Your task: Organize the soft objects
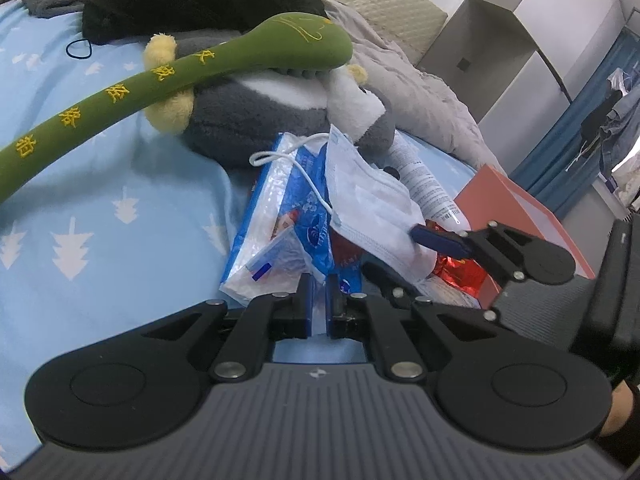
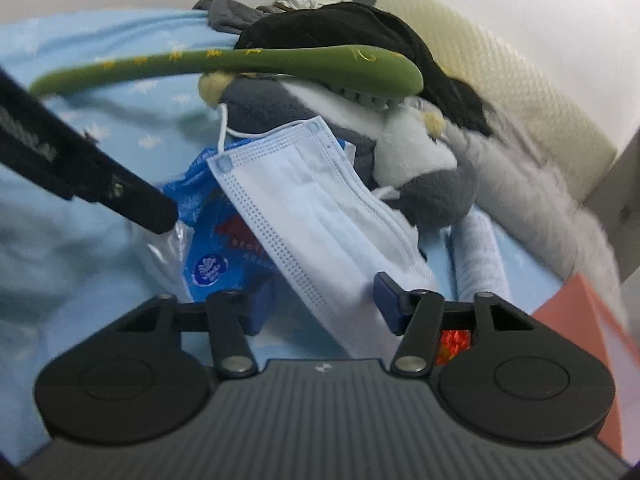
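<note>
Bed w/ a light-blue tree-print sheet (image 1: 100,184), pillow and wardrobe behind, clutter piled mid-bed. Main thing now: the face mask (image 2: 320,216), lying tilted across a blue tissue pack (image 1: 280,216), long axis running from upper left, by the grey plush toy (image 1: 256,120), down to lower right toward the orange box (image 1: 516,208). A green plush back-scratcher (image 1: 168,80) lies over the toy, well clear of the mask. Right gripper (image 2: 324,304) is the nearer one: jaws about half open, straddling the mask's lower end, blue pads either side of it but not pressing, so nothing held yet as far as I can tell. Left gripper (image 1: 318,300) sits just left of that, jaws nearly together on the bottom edge of the tissue pack, pinching the wrapper. Judgement: mask lies straight ahead of the right gripper and already between its pads, so closing there across the short width should do; loose ear loop (image 1: 288,160) could snag the pack.
</note>
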`<state>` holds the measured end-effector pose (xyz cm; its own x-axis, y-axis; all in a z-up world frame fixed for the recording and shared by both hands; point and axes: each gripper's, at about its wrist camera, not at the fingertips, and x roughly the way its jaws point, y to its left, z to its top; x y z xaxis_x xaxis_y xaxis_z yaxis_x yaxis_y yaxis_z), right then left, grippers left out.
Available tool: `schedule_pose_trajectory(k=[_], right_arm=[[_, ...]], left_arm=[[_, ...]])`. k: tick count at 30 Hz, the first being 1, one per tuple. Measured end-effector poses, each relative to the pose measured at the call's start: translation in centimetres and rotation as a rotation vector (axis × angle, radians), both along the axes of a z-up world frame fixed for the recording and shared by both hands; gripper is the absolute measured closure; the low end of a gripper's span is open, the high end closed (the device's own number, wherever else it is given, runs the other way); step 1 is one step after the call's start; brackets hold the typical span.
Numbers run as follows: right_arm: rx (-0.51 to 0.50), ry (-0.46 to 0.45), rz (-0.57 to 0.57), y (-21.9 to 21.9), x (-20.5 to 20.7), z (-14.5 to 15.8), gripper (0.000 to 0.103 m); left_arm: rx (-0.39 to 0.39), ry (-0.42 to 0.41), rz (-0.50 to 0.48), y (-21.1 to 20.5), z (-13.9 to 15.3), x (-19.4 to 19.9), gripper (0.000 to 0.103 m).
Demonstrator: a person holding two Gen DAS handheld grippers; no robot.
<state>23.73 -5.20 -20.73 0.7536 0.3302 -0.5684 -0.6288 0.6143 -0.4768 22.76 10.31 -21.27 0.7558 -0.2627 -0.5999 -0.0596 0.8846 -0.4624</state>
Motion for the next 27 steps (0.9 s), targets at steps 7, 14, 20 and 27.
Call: schedule_pose_trajectory(k=[7, 14, 20, 27], right_arm=[[0.097, 0.060, -0.056, -0.1, 0.9, 2.2, 0.098], [0.212, 0.095, -0.137, -1.4, -0.6, 6.0, 0.098], [0.282, 0.118, -0.181, -2.2, -3.1, 8.3, 0.099], [0.330, 0.125, -0.220, -3.4, -6.0, 9.9, 0.099]], left_arm=[[0.002, -0.022, 0.014, 0.1, 0.8, -0.7, 0.096], [0.024, -0.021, 0.027, -0.2, 2.6, -2.9, 0.097], [0.033, 0.016, 0.046, -1.0, 2.8, -6.3, 0.097], [0.040, 0.050, 0.052, -1.7, 2.9, -10.2, 0.097]])
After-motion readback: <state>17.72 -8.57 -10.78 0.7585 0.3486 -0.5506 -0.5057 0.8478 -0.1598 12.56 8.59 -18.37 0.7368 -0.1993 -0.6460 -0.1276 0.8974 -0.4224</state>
